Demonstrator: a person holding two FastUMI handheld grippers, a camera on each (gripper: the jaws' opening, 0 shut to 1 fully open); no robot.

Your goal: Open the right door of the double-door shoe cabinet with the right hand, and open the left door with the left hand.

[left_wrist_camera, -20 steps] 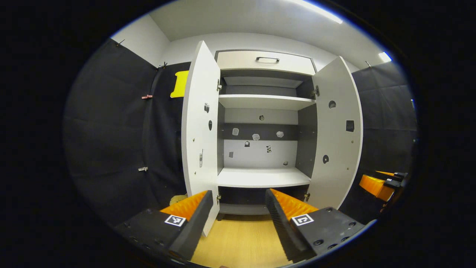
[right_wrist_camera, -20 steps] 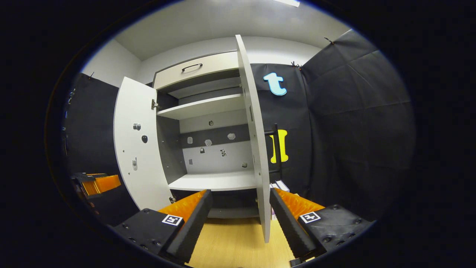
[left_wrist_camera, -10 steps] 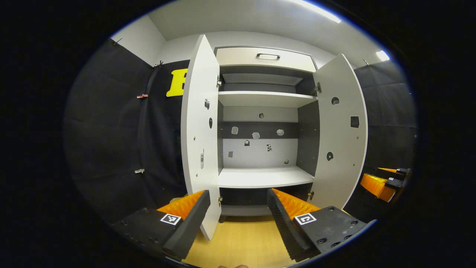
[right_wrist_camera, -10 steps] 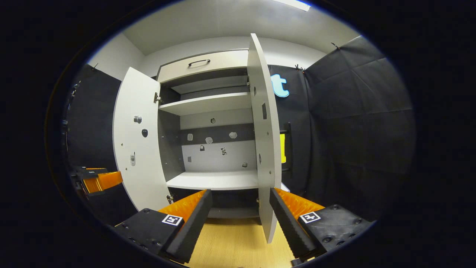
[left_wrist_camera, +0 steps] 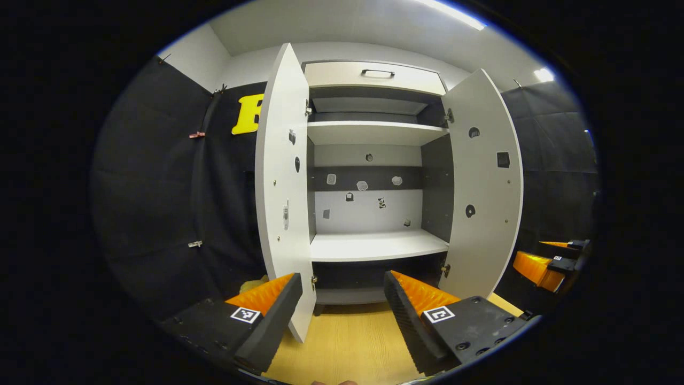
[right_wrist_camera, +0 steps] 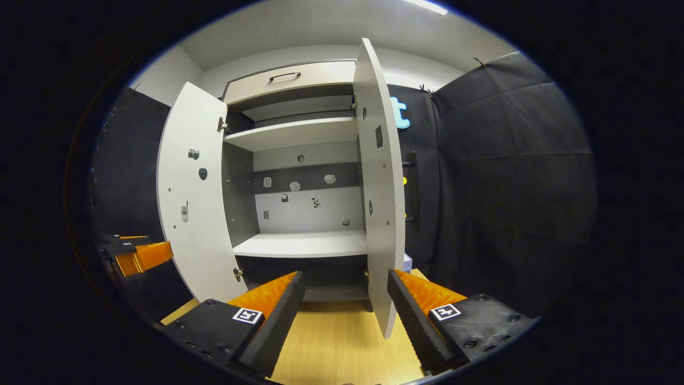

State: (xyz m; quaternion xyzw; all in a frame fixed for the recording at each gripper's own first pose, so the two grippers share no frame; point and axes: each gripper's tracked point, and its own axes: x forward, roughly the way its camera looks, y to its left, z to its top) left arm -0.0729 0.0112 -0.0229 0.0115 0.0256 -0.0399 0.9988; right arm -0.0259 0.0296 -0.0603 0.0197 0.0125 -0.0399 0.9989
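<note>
Both doors of the cabinet (left_wrist_camera: 374, 80) stand swung wide: left door (left_wrist_camera: 280, 187), right door (right_wrist_camera: 380, 187). They look like stiff, light panels on hinges, likely to swing with little force; the free vertical edge seems the best hold. The left gripper (left_wrist_camera: 342, 310) and right gripper (right_wrist_camera: 346, 307) have fingers spread, holding nothing, each near its door's lower edge. The shelves (left_wrist_camera: 374, 246) carry nothing; a drawer (right_wrist_camera: 288, 88) above is closed
</note>
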